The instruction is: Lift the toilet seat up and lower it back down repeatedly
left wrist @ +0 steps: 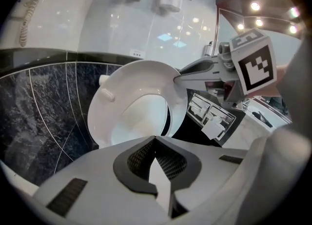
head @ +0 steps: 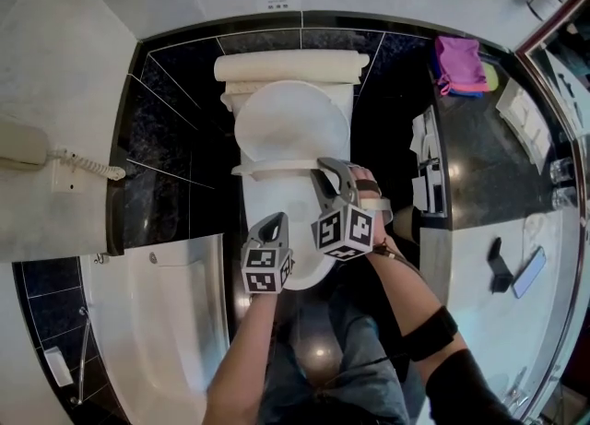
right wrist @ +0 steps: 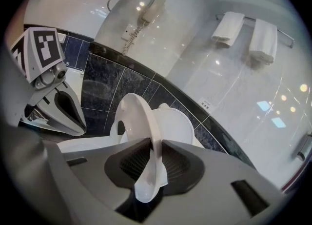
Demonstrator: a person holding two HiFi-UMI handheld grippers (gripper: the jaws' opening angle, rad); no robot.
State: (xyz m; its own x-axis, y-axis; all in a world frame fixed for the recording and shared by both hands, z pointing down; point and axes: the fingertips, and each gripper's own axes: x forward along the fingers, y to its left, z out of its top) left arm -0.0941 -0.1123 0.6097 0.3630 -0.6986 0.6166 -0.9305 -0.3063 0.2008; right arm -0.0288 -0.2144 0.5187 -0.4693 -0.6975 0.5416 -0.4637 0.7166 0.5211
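The white toilet (head: 277, 220) stands against the dark tiled wall, its lid (head: 288, 117) upright at the tank. The seat ring (right wrist: 139, 121) is tilted up, roughly halfway raised. My right gripper (head: 324, 167) is shut on the ring's front rim, which runs between the pads (right wrist: 170, 163). In the left gripper view the raised seat (left wrist: 105, 116) shows its underside, with the right gripper (left wrist: 183, 76) clamped on its right edge. My left gripper (head: 275, 218) hovers over the bowl's front, jaws shut and holding nothing, tips touching (left wrist: 155, 138).
A bathtub (head: 175, 322) lies to the left and a wall phone (head: 23, 147) hangs above it. A paper holder (head: 429, 174) is on the right wall. The counter (head: 479, 257) carries a phone (head: 528, 271) and a pink cloth (head: 458, 64). Towels (right wrist: 243, 33) hang on a rail.
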